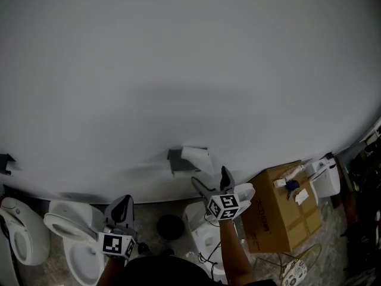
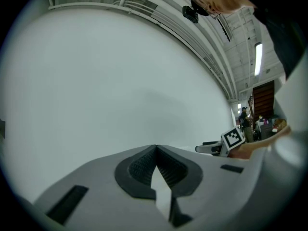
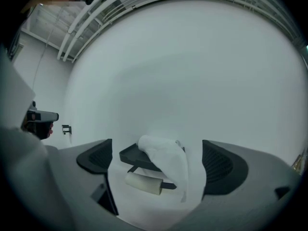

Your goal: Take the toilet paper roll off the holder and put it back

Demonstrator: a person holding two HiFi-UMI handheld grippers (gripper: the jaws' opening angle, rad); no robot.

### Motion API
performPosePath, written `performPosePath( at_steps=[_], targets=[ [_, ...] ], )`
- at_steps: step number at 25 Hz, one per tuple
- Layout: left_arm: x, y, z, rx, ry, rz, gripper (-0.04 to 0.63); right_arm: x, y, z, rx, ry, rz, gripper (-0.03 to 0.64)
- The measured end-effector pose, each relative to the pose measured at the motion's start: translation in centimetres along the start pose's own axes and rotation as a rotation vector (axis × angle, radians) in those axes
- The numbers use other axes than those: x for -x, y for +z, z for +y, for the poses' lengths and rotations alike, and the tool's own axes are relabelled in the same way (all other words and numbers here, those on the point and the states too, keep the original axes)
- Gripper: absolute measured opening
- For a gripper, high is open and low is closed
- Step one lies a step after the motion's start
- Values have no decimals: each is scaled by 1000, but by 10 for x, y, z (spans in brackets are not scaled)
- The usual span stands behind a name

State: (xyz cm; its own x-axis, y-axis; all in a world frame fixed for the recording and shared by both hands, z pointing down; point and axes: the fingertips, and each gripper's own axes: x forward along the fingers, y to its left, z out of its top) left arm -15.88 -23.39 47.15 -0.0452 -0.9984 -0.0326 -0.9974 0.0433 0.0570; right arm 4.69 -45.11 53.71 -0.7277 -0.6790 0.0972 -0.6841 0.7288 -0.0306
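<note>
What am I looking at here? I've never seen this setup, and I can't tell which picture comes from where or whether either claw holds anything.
There is no robot: a person holds a two-jaw gripper in each hand. The head view looks down from the person's head at a white wall, the holder, a toilet and a cardboard box. Each other picture looks along one gripper's jaws. The left gripper is shut on nothing. The right gripper is open and empty, facing the holder, where the toilet paper roll hangs with a sheet draped over it.

A warehouse-style workshop: toilets (image 1: 70,230) and a cardboard box (image 1: 287,212) along one wall (image 1: 178,70).
</note>
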Motion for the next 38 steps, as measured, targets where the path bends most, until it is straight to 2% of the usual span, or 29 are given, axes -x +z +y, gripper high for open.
performPosePath(
  at_steps=[11, 19, 27, 33, 38],
  targets=[
    [-4, 1, 4, 2, 18, 0, 3, -38, -10, -11, -21, 39, 76, 578],
    [-7, -2, 6, 3, 27, 5, 3, -62, -19, -12, 50, 64, 169, 563],
    [-9, -3, 10, 4, 37, 11, 3, -69, -26, -14, 44, 75, 212, 478],
    [-8, -3, 12, 8, 44, 9, 3, -70, -33, -11, 86, 92, 243, 373],
    [-8, -5, 15, 9, 49, 14, 3, -70, -32, -14, 146, 73, 253, 286]
  ],
)
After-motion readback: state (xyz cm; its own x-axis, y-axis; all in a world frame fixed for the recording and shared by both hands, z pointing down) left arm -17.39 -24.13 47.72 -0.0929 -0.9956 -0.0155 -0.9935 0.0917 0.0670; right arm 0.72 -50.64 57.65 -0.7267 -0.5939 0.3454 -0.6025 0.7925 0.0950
